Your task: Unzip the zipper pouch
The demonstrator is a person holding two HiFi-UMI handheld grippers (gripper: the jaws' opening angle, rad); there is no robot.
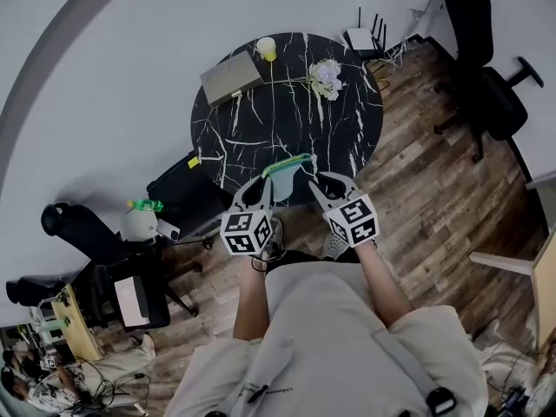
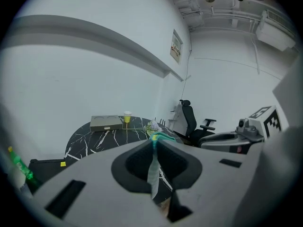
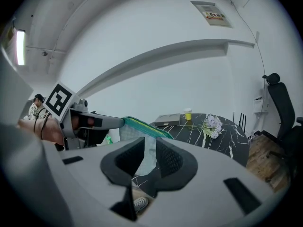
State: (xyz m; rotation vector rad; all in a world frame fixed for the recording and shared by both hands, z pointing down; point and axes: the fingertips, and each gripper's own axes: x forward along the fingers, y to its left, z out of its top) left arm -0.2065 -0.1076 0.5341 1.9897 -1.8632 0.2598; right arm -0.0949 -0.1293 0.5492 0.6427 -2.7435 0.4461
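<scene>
Left claw (image 2: 155, 144) pinches pouch (image 2: 152, 169) edge-on; right gripper view shows zipper (image 3: 144, 126) lengthwise.

A round black marble counter (image 1: 261, 137) carries a flat grey box (image 1: 231, 77) near its far left edge, 1 yellow cup (image 1: 267, 49) at the far edge and pale flowers (image 1: 327, 76) toward the right edge. A black office chair (image 1: 486, 94) stands on the wood floor (image 1: 434, 198).

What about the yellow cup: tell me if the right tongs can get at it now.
Probably not: right tongs grip the zipper pouch, and the yellow cup sits across the table.
</scene>
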